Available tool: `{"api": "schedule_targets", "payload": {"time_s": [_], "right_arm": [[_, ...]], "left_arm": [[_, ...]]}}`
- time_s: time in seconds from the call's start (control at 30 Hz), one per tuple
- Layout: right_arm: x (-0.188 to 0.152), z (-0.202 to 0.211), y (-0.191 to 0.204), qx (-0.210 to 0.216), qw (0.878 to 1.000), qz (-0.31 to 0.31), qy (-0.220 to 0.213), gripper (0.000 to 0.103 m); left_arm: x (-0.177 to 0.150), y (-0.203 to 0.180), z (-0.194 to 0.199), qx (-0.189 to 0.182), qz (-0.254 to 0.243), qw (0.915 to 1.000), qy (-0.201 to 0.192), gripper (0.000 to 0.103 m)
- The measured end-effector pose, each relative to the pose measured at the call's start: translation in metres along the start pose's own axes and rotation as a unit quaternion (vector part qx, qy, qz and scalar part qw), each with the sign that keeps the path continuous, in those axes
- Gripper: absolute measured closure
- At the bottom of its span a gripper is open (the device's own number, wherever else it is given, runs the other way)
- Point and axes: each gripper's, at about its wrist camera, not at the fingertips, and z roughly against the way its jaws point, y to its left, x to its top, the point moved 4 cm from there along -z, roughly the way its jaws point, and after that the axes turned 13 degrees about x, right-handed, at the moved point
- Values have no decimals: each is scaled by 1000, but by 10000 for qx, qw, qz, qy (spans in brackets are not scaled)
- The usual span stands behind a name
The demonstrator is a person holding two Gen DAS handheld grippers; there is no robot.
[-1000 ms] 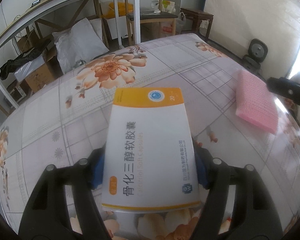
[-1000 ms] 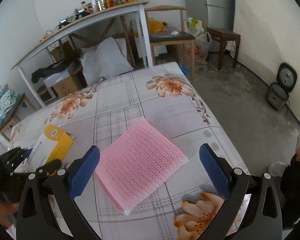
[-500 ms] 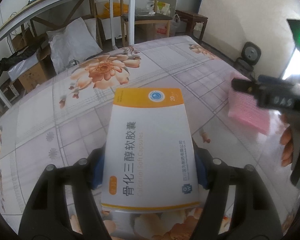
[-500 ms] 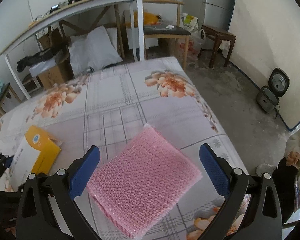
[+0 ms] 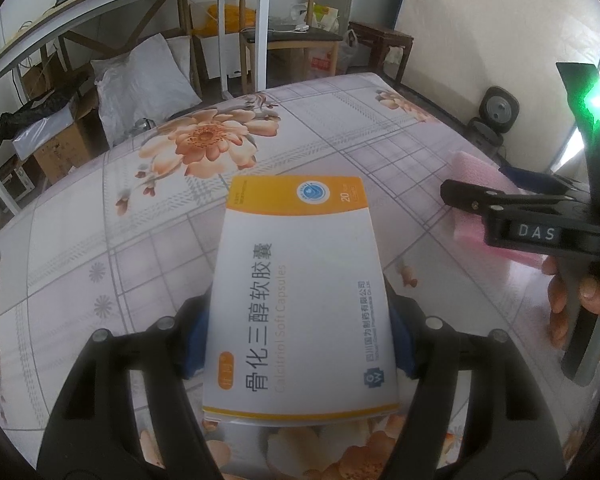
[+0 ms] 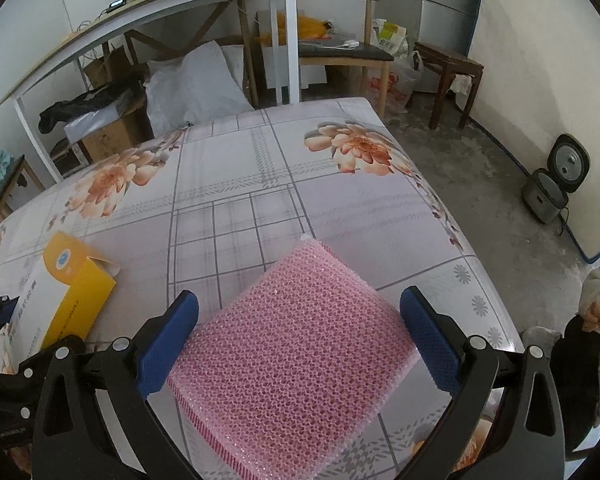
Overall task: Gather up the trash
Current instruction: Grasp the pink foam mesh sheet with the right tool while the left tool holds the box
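Left gripper (image 5: 300,344) clamped on white and orange medicine box (image 5: 300,288), held over the floral table (image 5: 340,128). Right gripper (image 6: 300,344) wide apart around pink bubble wrap pad (image 6: 292,352), pads not touching it. Pad lying near right edge of table, box to its left.

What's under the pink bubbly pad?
The pink bubble wrap pad lies on the flowered tablecloth, between the right gripper's blue fingers. The cloth shows all around it; whatever sits directly beneath the pad is covered and cannot be seen.
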Motion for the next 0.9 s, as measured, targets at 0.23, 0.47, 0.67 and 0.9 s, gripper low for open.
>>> {"api": "schedule_targets", "payload": {"time_s": [0.23,0.47,0.67,0.9], "right_arm": [[0,1,5,253,9992,297,101,15],[1,7,6,593,9975,381,48,34],[0,7,7,753,9962,409,154,24],[-13,-2,22,591,9890,1149,722,5]], "left_arm": [[0,0,0,1,-1,10000,0,36],[0,-1,0,3,-2,10000,1,36],[0,-1,0,4,-5,10000,2,36],[0,-1,1,-3,-1,10000,1,36]]}}
